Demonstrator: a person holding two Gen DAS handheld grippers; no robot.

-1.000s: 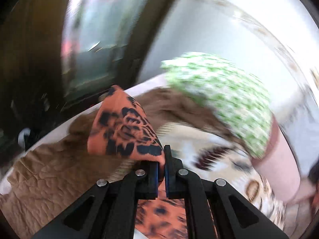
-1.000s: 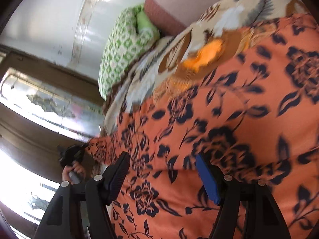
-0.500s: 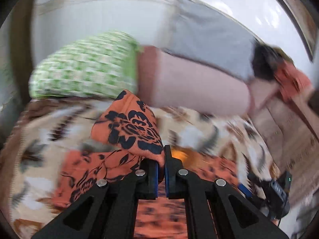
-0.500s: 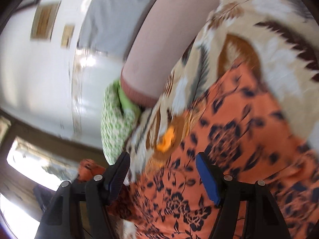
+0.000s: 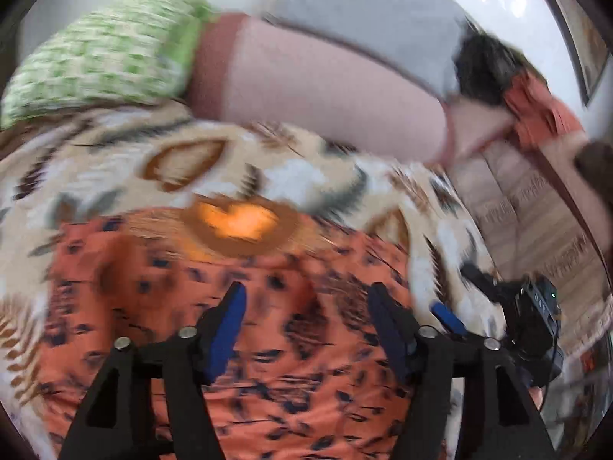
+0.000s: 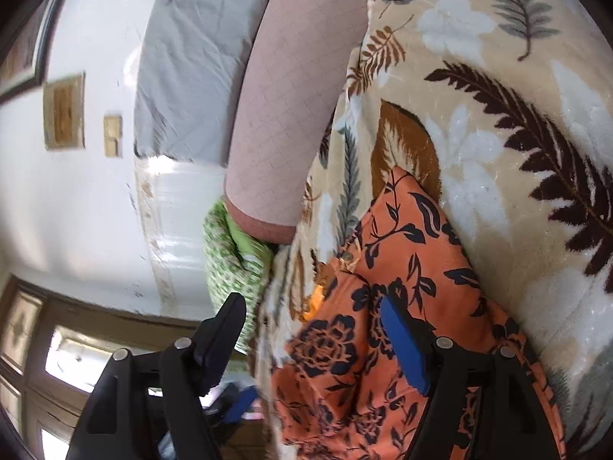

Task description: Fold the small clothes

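An orange garment with a dark flower print [image 5: 153,306] lies on the leaf-patterned blanket [image 5: 268,161]. Above it hovers my left gripper [image 5: 306,291], its jaws opening, with nothing pinched between the blue pads. The picture is blurred by motion. In the right wrist view the garment [image 6: 402,237] lies folded with a button at its edge. My right gripper [image 6: 311,306] is open and opening a little wider: one finger is over the cloth and the other is past the bed's side, gripping nothing. The right gripper [image 5: 444,312] also shows at the garment's right side in the left wrist view.
A pink bolster [image 6: 291,115], a green checked pillow [image 6: 226,260] and a grey pillow [image 6: 191,76] lie at the head of the bed against a white wall. A wooden window frame [image 6: 76,326] stands beside the bed. Brown bedding [image 5: 536,211] lies to the right.
My left gripper carried the garment's corner across, then let go and opened; the cloth now lies flat beneath it. The right gripper swung along the bed's edge and stayed open.
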